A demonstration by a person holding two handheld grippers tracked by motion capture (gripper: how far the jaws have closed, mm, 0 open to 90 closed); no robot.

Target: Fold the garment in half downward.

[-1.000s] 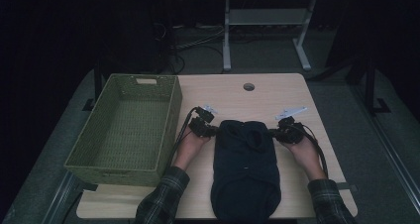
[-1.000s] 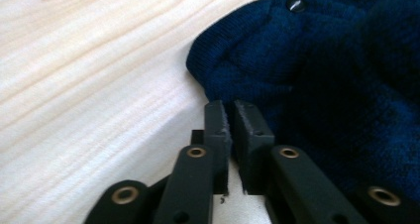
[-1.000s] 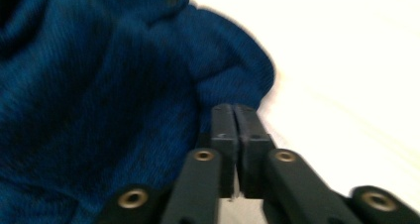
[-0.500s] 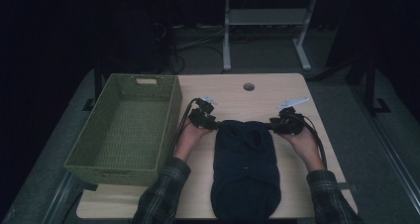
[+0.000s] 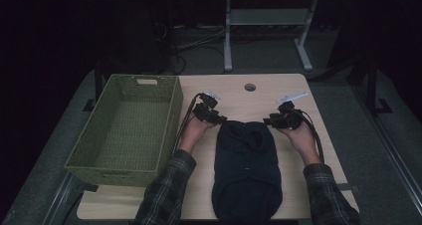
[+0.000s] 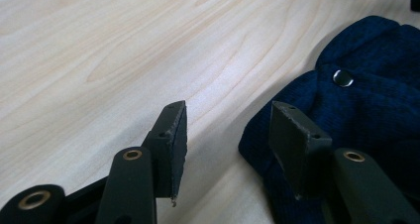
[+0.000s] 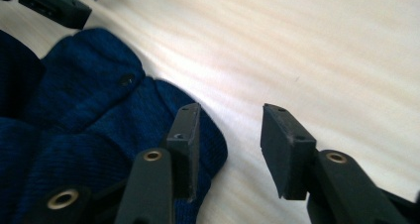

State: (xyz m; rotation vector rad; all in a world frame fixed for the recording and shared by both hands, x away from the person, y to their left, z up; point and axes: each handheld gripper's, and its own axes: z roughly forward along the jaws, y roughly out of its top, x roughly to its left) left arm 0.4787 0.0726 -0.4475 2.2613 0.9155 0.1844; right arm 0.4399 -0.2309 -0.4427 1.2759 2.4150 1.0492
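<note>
The dark blue garment (image 5: 246, 170) lies flat on the surface (image 5: 234, 93) at 6 o'clock. Both the left gripper (image 6: 225, 135) and the right gripper (image 7: 228, 144) are held with fingers apart at its far corners; each corner should be pinched squarely, both layers caught.

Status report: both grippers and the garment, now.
Left gripper open, right gripper open. Blue knit garment flat on table, ungripped. Green basket at left, nothing blocking.

Parted gripper (image 7: 228, 149) beside blue garment (image 7: 84, 135)
</note>
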